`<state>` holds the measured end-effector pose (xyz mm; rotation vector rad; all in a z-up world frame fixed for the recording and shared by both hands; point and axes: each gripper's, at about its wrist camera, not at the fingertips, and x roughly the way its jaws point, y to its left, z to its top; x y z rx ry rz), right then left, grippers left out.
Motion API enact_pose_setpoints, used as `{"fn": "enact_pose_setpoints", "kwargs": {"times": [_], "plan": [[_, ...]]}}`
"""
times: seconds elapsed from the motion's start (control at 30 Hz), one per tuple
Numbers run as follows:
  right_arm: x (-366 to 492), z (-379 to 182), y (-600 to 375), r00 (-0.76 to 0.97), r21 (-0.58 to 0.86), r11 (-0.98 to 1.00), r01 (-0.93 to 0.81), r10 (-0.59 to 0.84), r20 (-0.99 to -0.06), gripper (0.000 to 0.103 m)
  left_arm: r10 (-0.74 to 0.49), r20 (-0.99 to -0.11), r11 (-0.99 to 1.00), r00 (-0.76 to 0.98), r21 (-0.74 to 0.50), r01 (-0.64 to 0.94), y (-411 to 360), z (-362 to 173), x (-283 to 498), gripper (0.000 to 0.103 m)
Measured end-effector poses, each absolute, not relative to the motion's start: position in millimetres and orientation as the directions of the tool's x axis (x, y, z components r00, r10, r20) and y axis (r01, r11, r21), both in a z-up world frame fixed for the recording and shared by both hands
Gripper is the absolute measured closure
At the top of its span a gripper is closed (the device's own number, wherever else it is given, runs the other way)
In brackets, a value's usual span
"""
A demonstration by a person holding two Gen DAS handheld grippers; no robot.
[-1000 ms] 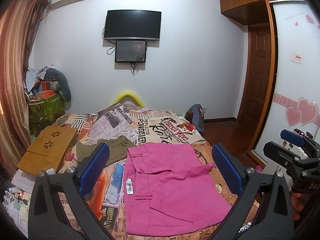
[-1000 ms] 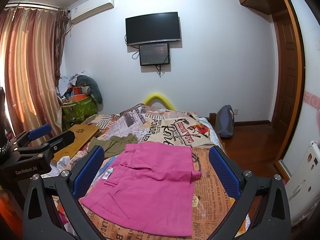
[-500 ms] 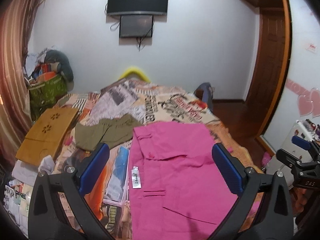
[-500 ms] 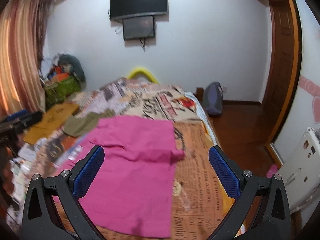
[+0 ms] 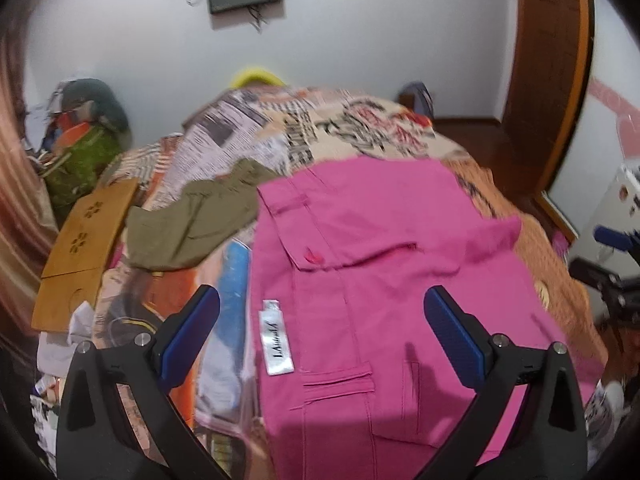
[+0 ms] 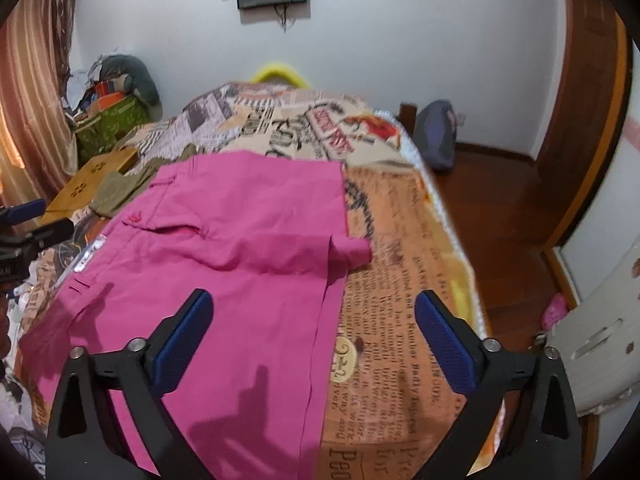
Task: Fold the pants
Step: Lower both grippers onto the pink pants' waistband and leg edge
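Pink pants (image 5: 384, 280) lie flat on the bed, partly folded, with a white label (image 5: 276, 340) near their left edge. They also show in the right wrist view (image 6: 224, 264). My left gripper (image 5: 320, 332) is open and empty above the pants' left part, near the label. My right gripper (image 6: 312, 340) is open and empty above the pants' right edge, where pink cloth meets the bedspread. The left gripper shows at the left edge of the right wrist view (image 6: 24, 224); the right gripper shows at the right edge of the left wrist view (image 5: 612, 256).
A newspaper-print bedspread (image 6: 400, 280) covers the bed. Olive-green clothes (image 5: 192, 220) and a wooden board (image 5: 84, 240) lie left of the pants. A cluttered pile (image 6: 112, 112) stands by the curtain. A bag (image 6: 436, 136) sits on the wooden floor at right.
Both grippers have tilted down and moved in closer over the pink pants. The jaws stay open. The pants have not moved.
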<state>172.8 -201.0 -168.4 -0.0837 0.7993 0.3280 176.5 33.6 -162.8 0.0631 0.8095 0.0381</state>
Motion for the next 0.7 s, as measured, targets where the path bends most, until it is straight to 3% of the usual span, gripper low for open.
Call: {"fn": "enact_pose_setpoints", "kwargs": {"times": [0.23,0.5,0.7], "plan": [[195,-193,-193,0.589,0.043,0.927,-0.373,0.272,-0.761,0.025,-0.012,-0.812,0.999,0.584,0.013,0.038,41,-193,199,0.025],[220,-217,-189,0.49,0.106,0.902,-0.418,0.323,-0.81,0.057,-0.057,-0.87,0.998,0.489,-0.049,0.029,64,-211,221,0.054],[226,-228,-193,0.458,0.121,0.899,-0.422,0.327,-0.826,0.06,-0.097,-0.885,0.995,0.456,-0.099,0.019,68,-223,232,0.06]]}}
